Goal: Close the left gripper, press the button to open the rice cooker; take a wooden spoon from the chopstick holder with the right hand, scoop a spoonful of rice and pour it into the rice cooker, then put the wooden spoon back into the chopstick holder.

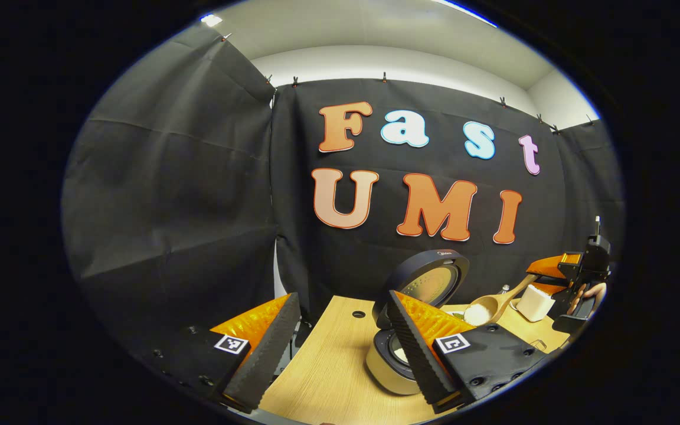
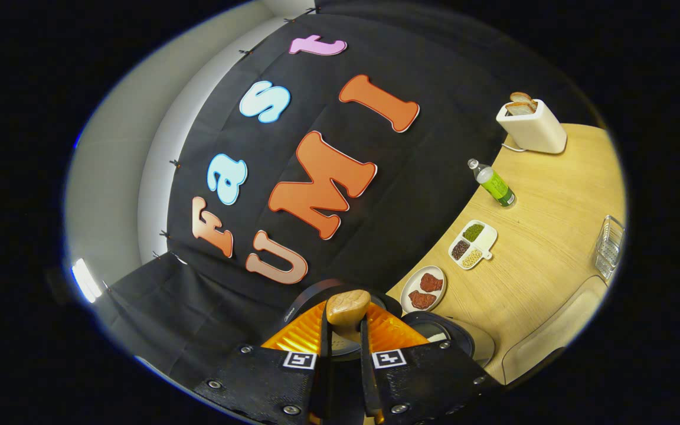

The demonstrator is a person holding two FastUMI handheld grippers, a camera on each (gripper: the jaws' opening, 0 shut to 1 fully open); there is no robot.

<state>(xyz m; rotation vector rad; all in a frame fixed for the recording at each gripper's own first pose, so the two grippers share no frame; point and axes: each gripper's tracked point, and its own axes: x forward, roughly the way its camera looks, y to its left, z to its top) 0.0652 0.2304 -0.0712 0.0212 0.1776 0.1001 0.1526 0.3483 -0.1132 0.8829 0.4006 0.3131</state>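
In the left gripper view, the rice cooker (image 1: 402,354) stands on the table (image 1: 328,378) with its lid (image 1: 431,277) raised behind the pot. The wooden spoon (image 1: 493,304) hangs right of the lid, rice (image 1: 474,314) in its bowl. A toaster (image 1: 535,303) stands farther right.

Even, bright overhead light; a ceiling lamp (image 1: 211,19) glares white far above the left tongs (image 1: 340,348). Fisheye bending curves the table (image 2: 552,236) edge; shadows are soft, focus sharp throughout.
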